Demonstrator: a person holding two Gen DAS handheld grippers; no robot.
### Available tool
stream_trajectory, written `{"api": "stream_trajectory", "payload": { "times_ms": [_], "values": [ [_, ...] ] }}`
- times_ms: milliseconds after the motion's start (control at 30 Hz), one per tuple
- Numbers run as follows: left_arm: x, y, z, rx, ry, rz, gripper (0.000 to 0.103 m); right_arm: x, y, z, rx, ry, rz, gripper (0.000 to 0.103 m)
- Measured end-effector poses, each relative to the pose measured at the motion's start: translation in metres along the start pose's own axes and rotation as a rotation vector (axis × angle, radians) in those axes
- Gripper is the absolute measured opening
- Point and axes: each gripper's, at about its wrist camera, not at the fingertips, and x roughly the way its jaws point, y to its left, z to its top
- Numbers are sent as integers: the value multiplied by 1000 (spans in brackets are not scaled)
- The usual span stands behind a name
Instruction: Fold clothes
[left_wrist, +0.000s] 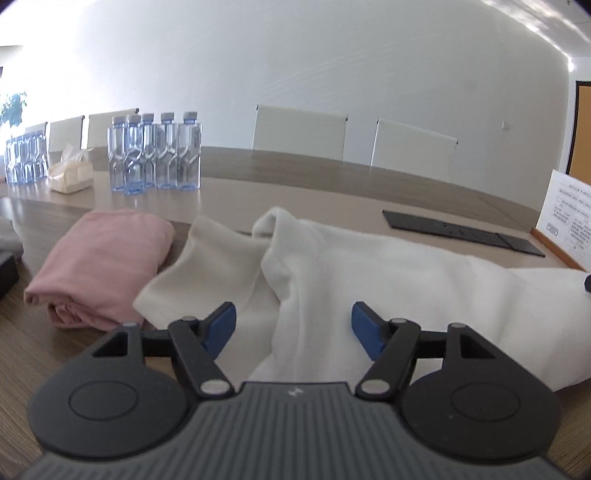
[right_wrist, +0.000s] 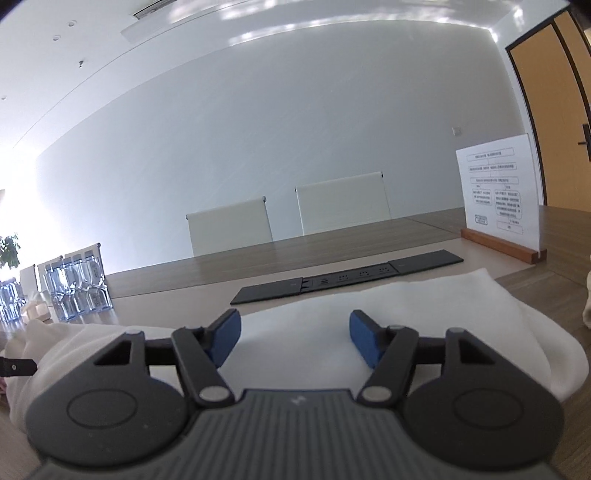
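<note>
White fleece, the garment (left_wrist: 369, 273) is lying rumpled across the desk's (right_wrist: 332, 254) near edge, one part standing in a peak. The left gripper (left_wrist: 293, 325) and right gripper (right_wrist: 294, 338) are hovering over it, jaws gaping wide, holding nothing. A pinch might be catching two layers, dragging the cloth askew. Only the left view is showing the folded pink garment (left_wrist: 107, 262) beside it.

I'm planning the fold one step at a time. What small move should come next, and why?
Probably lower and close both claws on the white garment's near edge. The left claw and right claw are open above the unfolded white garment, while the pink garment already lies folded.
</note>
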Motion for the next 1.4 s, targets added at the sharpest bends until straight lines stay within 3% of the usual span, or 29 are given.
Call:
{"api": "stream_trajectory", "payload": {
  "times_ms": [33,100,267,333,367,500,567,700,933,1000,1100,1233,1400],
  "values": [
    [2,2,-3,-2,4,-4,61,0,3,-3,-30,-4,-13,67],
    [4,6,0,-19,16,-57,10,11,7,-12,-65,-2,-28,62],
    [0,22,13,-66,-14,-56,10,25,4,-22,-134,29,-111,46],
    [0,28,13,-75,-3,-69,10,35,-10,-19,-106,57,-136,35],
    [0,30,11,-67,-2,-69,10,41,-20,-18,-85,75,-162,34],
    [8,36,7,-70,41,-92,10,57,-64,-13,30,121,-220,39],
    [15,32,9,-72,58,-81,10,67,-86,-12,89,140,-244,53],
    [17,23,9,-49,66,-53,10,73,-110,-7,151,132,-272,54],
    [16,36,11,-72,57,-116,17,34,-67,10,76,-69,-185,53],
    [7,38,20,-34,33,-104,32,24,-49,15,69,-96,-108,53],
    [-15,39,36,40,-38,-88,49,27,-17,19,102,-45,25,53],
    [-33,19,51,149,-111,-146,52,53,34,9,147,62,152,52],
    [-10,-11,48,190,-100,-259,54,96,86,-10,116,141,157,50]
  ]
}}
